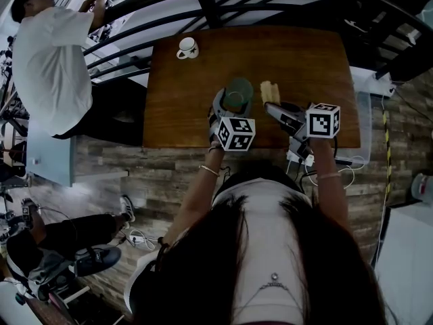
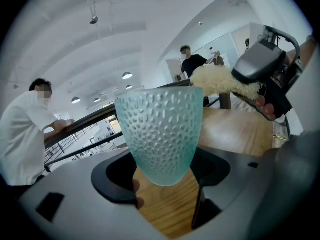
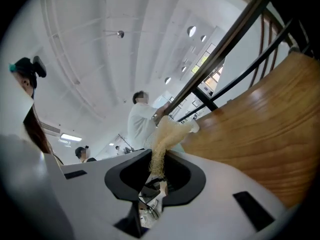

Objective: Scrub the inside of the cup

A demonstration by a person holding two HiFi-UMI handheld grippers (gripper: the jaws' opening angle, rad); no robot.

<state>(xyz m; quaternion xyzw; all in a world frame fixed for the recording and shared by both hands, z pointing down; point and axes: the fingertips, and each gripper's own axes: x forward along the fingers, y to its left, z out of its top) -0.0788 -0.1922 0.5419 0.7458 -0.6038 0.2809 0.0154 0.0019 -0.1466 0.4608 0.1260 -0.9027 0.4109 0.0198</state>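
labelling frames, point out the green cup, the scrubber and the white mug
green cup (image 2: 161, 134), left gripper view, dimpled side wall
scrubber (image 2: 217, 80), left gripper view, fibrous middle
white mug (image 1: 188, 48), head view, its body

Bare table (image 1: 318, 66) is left along the right edge and near left corner. The far left corner is blocked by a white mug (image 1: 187, 48), the far edge by a railing (image 1: 207, 9), the middle by the held cup (image 1: 238, 95) and loofah (image 1: 270, 92).
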